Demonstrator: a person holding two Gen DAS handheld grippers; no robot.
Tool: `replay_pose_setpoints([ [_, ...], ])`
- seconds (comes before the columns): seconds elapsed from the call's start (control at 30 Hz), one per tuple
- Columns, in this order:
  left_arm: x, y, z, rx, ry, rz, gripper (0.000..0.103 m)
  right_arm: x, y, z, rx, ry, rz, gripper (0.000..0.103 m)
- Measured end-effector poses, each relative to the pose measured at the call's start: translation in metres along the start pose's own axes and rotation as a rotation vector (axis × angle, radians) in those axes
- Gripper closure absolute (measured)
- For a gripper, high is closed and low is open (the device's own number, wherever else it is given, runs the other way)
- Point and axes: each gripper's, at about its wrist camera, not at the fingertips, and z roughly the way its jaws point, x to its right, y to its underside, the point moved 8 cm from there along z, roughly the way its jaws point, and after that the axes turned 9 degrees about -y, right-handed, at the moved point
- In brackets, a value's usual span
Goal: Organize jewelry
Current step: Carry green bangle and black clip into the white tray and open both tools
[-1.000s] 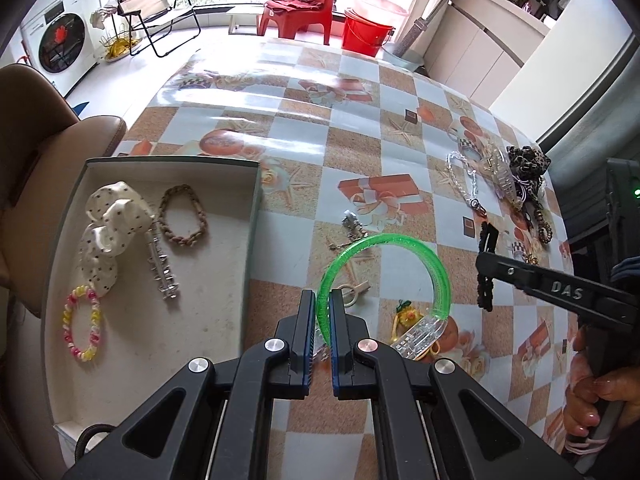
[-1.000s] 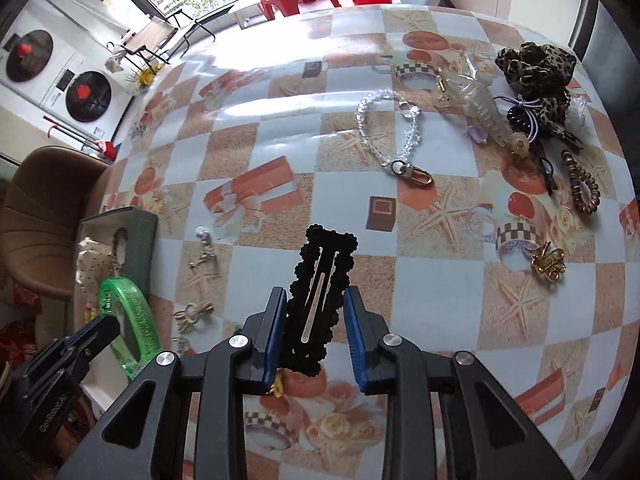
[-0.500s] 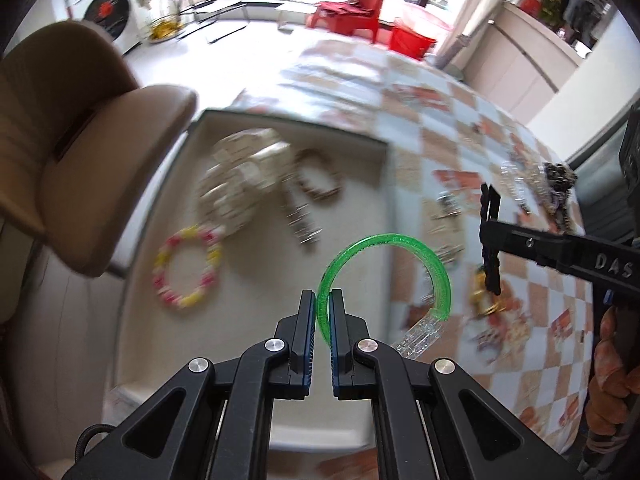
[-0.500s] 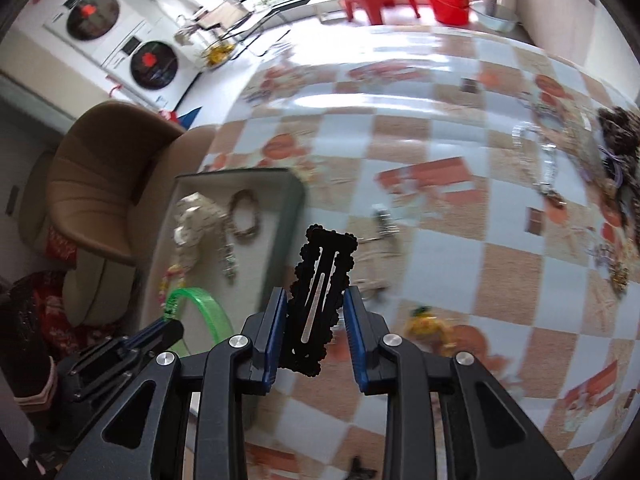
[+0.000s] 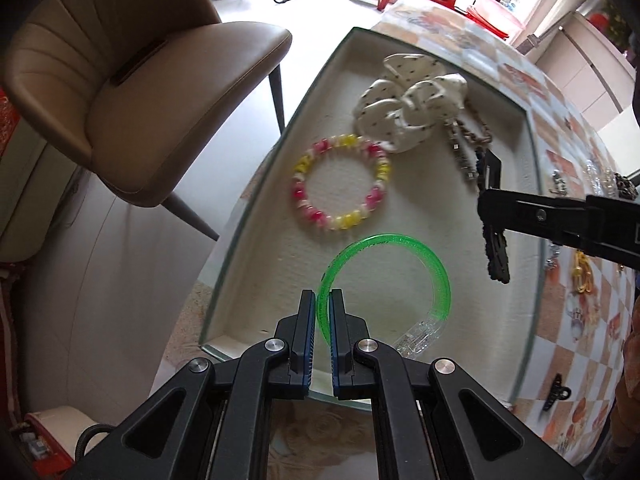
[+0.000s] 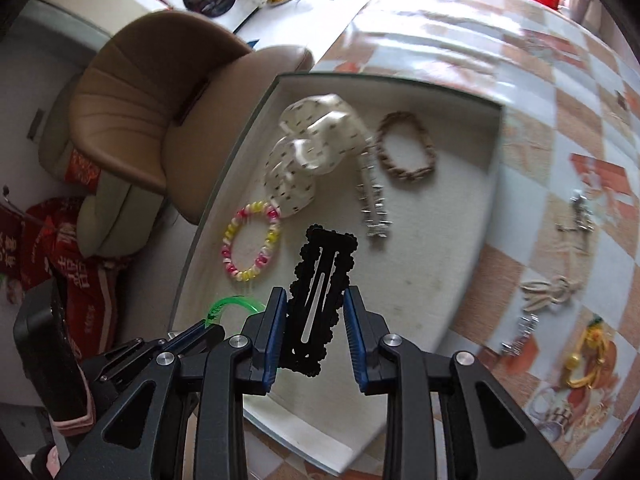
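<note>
My left gripper (image 5: 322, 306) is shut on a green glitter bangle (image 5: 434, 272), which hangs over the near part of the shallow cream tray (image 5: 352, 184). A black scalloped hair clip (image 6: 320, 292) stands upright between the blue pads of my right gripper (image 6: 316, 304), which is shut on it above the tray (image 6: 436, 264). The same clip (image 5: 495, 256) shows in the left wrist view, at the tray's right side. Lying in the tray are a pink-and-yellow bead bracelet (image 5: 340, 182), a white dotted scrunchie (image 5: 404, 102), a silver chain (image 6: 372, 200) and a braided brown bracelet (image 6: 406, 152).
A tan chair (image 5: 132, 76) stands left of the tray, off the table's edge. On the chequered tablecloth (image 6: 560, 152) right of the tray lie several small pieces, among them a gold clip (image 6: 584, 356) and a black claw clip (image 5: 556, 392). A hand (image 5: 630, 364) shows at the right edge.
Both grippers have swung left from the open tablecloth to above the tray, carrying the bangle and the hair clip. The chair has come into view.
</note>
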Motion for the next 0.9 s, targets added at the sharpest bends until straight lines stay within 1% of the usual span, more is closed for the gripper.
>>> replay_pose_setpoints([
  [0.27, 0.001, -0.002, 0.011, -0.006, -0.014, 0.014, 0.094, -0.003, -0.012, 0.030, -0.037, 0.042, -0.014, 0.071],
  [0.43, 0.002, -0.004, 0.014, -0.013, -0.012, 0.012, 0.093, 0.003, -0.016, 0.039, -0.054, 0.045, 0.007, 0.071],
  [0.67, 0.004, -0.007, 0.015, -0.018, -0.036, 0.024, 0.093, 0.015, -0.016, 0.043, -0.063, 0.042, 0.036, 0.068],
  [0.73, 0.004, -0.008, 0.014, -0.017, -0.046, 0.028, 0.093, 0.015, -0.017, 0.042, -0.067, 0.025, 0.038, 0.064],
  [0.8, 0.006, -0.009, 0.012, -0.014, -0.054, 0.030, 0.093, 0.015, -0.018, 0.041, -0.068, 0.016, 0.044, 0.055],
  [0.9, 0.008, -0.012, 0.007, 0.000, -0.068, 0.033, 0.093, 0.015, -0.017, 0.032, -0.055, -0.001, 0.060, 0.053],
])
